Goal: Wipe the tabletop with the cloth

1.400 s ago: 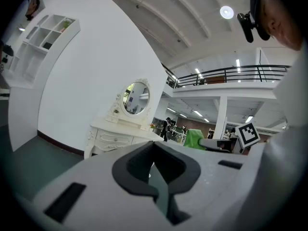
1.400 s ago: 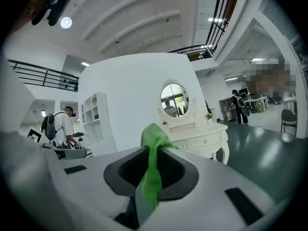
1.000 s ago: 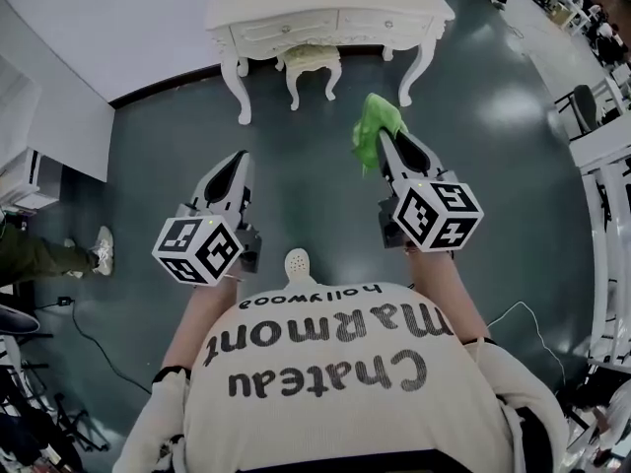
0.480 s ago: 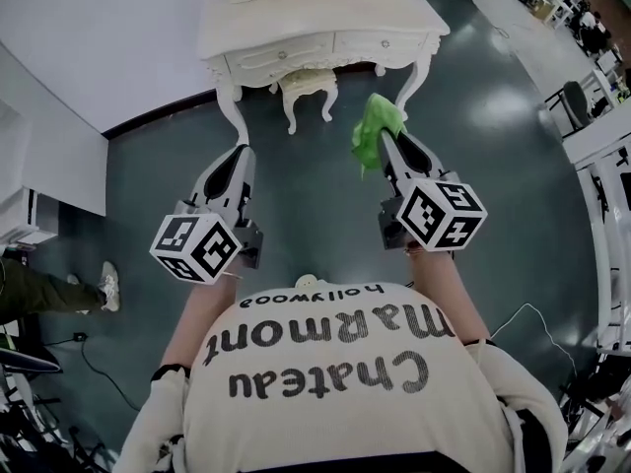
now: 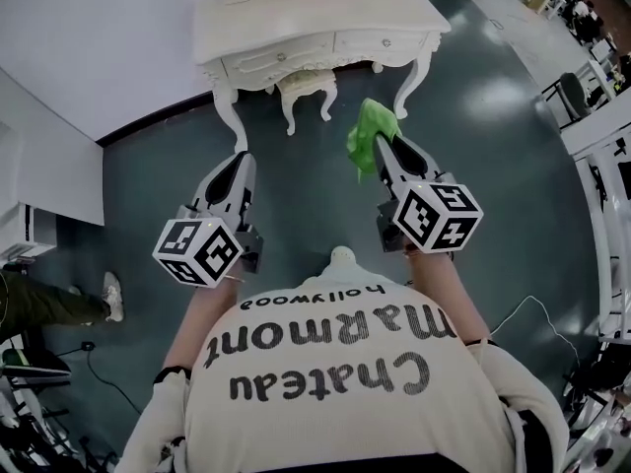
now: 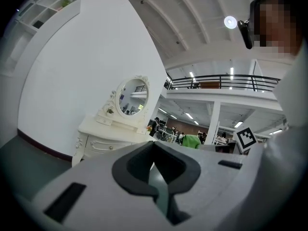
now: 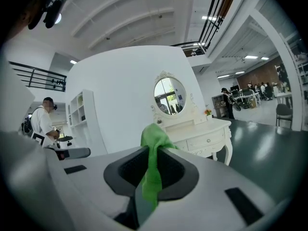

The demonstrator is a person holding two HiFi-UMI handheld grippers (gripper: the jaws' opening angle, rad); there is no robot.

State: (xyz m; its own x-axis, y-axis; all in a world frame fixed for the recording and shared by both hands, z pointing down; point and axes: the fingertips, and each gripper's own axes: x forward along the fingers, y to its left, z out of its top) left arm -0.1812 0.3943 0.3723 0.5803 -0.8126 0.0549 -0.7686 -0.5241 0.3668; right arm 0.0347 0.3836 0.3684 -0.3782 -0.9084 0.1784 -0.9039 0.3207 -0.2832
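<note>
Head view: right gripper (image 5: 381, 148) clamped on cloth (image 5: 369, 129), left gripper (image 5: 235, 166) closed, empty; table (image 5: 325, 13) well apart at 12 o'clock, long axis 9-to-3, nearer right gripper.

Left gripper (image 6: 156, 174), jaws pressed together on nothing, faces the white dressing table (image 6: 103, 136) and its oval mirror (image 6: 132, 96), green cloth (image 6: 191, 141) peeking alongside.
</note>
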